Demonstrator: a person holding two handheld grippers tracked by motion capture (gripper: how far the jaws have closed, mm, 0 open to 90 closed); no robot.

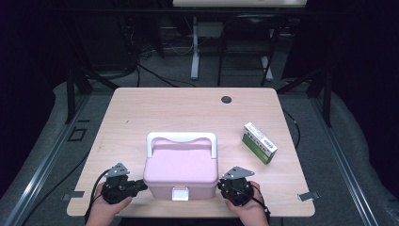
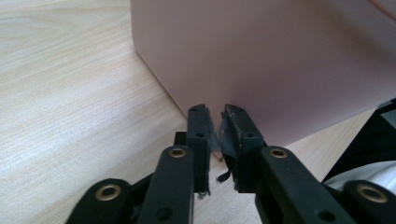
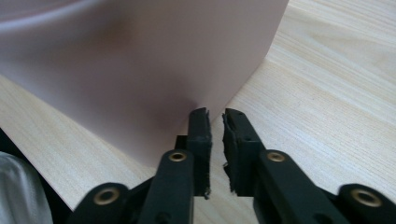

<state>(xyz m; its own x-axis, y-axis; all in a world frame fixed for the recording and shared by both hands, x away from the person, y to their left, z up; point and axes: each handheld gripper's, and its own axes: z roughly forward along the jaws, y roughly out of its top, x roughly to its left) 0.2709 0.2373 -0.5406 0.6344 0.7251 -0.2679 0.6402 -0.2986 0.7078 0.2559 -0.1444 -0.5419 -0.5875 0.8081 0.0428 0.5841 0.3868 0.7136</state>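
A pink box (image 1: 181,168) with a white handle (image 1: 181,138) and a white front latch (image 1: 180,193) stands near the table's front edge. Its lid is down. My left gripper (image 1: 142,185) lies at the box's left wall, jaws pointing at it. In the left gripper view the left gripper (image 2: 215,112) is shut with nothing between its jaws, the tips right at the pink wall (image 2: 280,60). My right gripper (image 1: 221,185) sits at the box's right wall. In the right gripper view the right gripper (image 3: 215,114) is shut and empty, close to the box's corner (image 3: 140,60).
A green and white carton (image 1: 259,142) lies on the wooden table (image 1: 188,108) to the right of the pink box. A dark round grommet (image 1: 227,99) sits near the far edge. Desk legs and cables stand on the floor beyond the table.
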